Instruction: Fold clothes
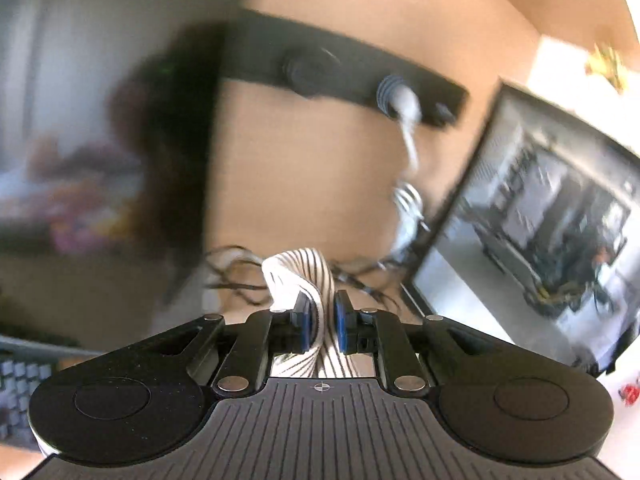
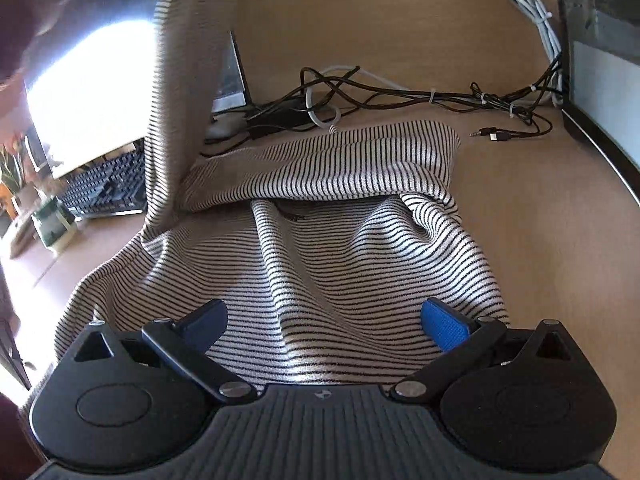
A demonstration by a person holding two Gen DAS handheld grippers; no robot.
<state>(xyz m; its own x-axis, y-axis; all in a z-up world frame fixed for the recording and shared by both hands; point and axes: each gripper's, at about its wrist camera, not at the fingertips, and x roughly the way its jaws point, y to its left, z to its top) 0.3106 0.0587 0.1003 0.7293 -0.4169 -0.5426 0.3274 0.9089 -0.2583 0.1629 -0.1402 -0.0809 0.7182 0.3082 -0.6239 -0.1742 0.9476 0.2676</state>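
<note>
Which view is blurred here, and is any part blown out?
Left wrist view: background smeared by motion blur, only the left gripper and its pinched striped garment sharp. Right wrist view: mostly crisp over the garment, right gripper clear, but the bright patch at left is overexposed; both show fisheye bending.

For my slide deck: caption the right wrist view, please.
Open right gripper hovers over striped shirt on wooden desk.
</note>
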